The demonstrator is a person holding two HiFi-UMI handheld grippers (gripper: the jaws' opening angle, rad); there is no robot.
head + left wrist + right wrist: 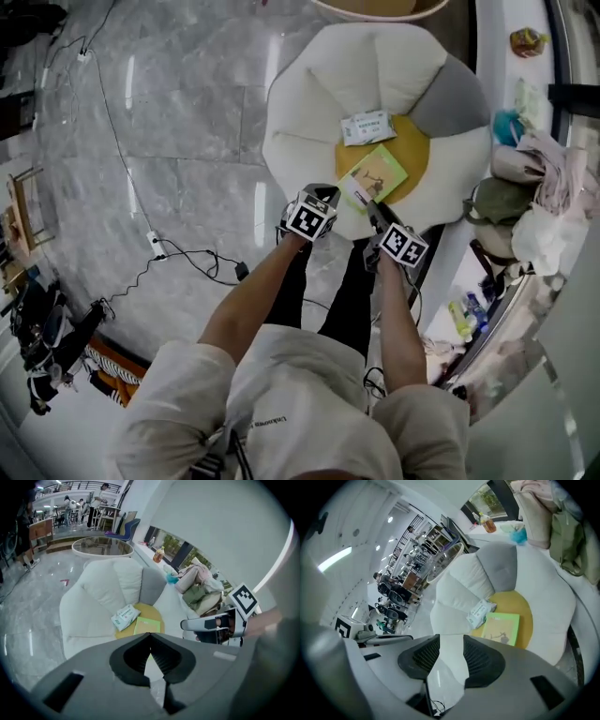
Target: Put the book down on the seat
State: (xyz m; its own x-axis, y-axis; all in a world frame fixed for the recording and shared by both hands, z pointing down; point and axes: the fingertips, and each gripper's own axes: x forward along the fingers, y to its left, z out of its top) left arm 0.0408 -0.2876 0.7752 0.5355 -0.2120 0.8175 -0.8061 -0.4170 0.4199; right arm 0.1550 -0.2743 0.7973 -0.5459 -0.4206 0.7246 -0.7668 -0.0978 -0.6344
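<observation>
A thin green book (373,175) (146,625) (501,629) lies flat on the round yellow seat cushion (415,155) (526,616) of a white petal-shaped chair (309,103). No gripper touches it. My left gripper (323,194) (150,634) hovers by the chair's front edge, just left of the book, shut with nothing between its pads. My right gripper (376,212) (451,639) hangs at the front edge just below the book, open and empty. A white tissue pack (367,127) (480,612) lies on the seat just behind the book.
Clothes and bags (534,187) are piled on the ledge right of the chair. A power strip with cables (157,246) lies on the marble floor to the left. A round glass table (102,546) stands behind the chair. People are in the far background.
</observation>
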